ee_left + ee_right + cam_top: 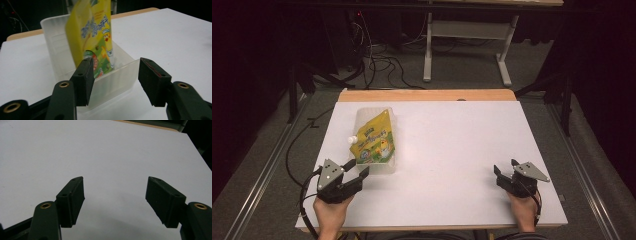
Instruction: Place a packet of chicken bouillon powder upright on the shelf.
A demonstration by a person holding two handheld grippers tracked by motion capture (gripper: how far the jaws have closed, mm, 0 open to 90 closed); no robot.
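1. While the left tongs (pixel 356 172) sat in the lower left of the high view, their jaws stood wide apart and held nothing, aimed at the near end of the bin (pixel 388 169).
2. At the lower right of that view, the right tongs (pixel 504 169) were likewise spread wide and empty, well apart from everything else on the table (pixel 452 145).
3. Left of centre in the high view, the pouch (pixel 374 140) stood in the clear bin with its white cap (pixel 353 139) poking out at the left edge.
4. Likely risk: the bin looked light, so a push from the left tongs could slide it across the table rather than grip it.
5. Another risk, as a judgement: the pouch leaned inside the bin and could topple or slip out if the bin were tilted or jolted.
6. The left gripper view showed what the high view did not: the bin's near wall (pixel 117 77) lay between the jaws, close to the left pad (pixel 83 80).
7. The right gripper view showed bare table (pixel 105 152) ahead of its open jaws.
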